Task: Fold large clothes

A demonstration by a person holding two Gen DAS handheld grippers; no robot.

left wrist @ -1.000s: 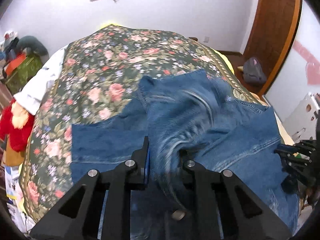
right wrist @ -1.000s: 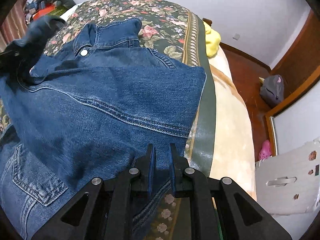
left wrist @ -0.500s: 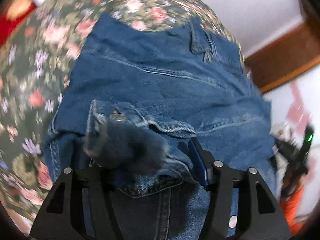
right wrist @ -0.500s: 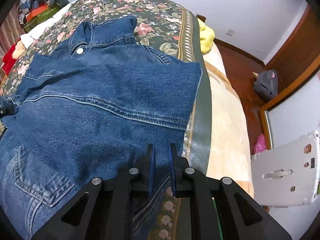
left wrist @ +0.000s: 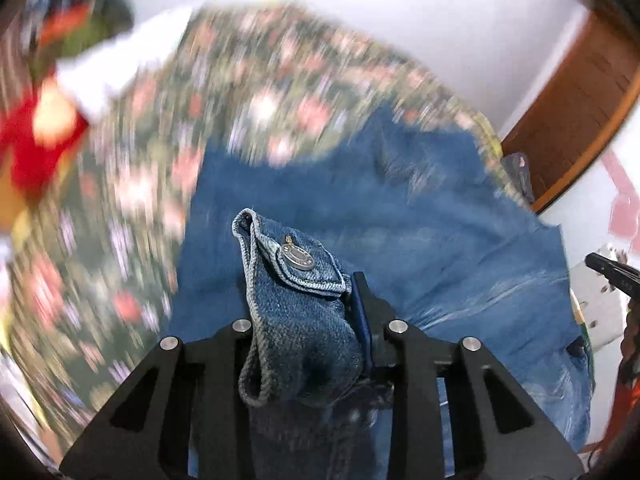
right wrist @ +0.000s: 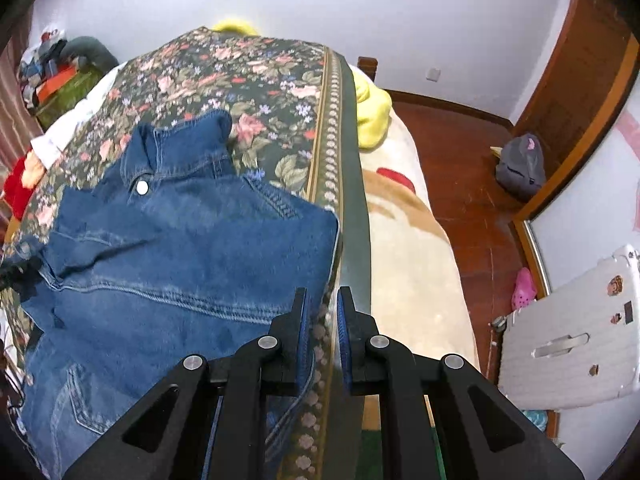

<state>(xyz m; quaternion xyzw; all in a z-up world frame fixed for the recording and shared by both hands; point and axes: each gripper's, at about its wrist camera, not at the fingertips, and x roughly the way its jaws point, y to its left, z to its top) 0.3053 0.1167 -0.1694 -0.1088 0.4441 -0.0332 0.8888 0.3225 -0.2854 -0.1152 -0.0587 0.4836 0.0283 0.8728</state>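
Note:
A blue denim jacket (right wrist: 180, 248) lies spread on the floral bedspread (right wrist: 260, 72), collar (right wrist: 180, 140) toward the far end. In the left wrist view, which is motion-blurred, the jacket (left wrist: 400, 220) lies below my left gripper (left wrist: 304, 288). Its jaws are closing with a sleeve cuff (left wrist: 296, 280) and its metal button between them, and the blue pad presses the denim. My right gripper (right wrist: 322, 294) is shut on nothing, above the bedspread's striped border just right of the jacket's side edge.
A beige blanket (right wrist: 408, 260) and a yellow cloth (right wrist: 372, 108) lie along the bed's right side. On the wooden floor are a grey backpack (right wrist: 520, 168), a pink shoe (right wrist: 524, 288) and a white suitcase (right wrist: 568, 340). A red plush toy (left wrist: 32, 140) sits left of the bed.
My left gripper opened wide around the bunched sleeve cuff, then narrowed on it while swinging across the jacket. The right gripper rose away from the jacket's hem, still shut.

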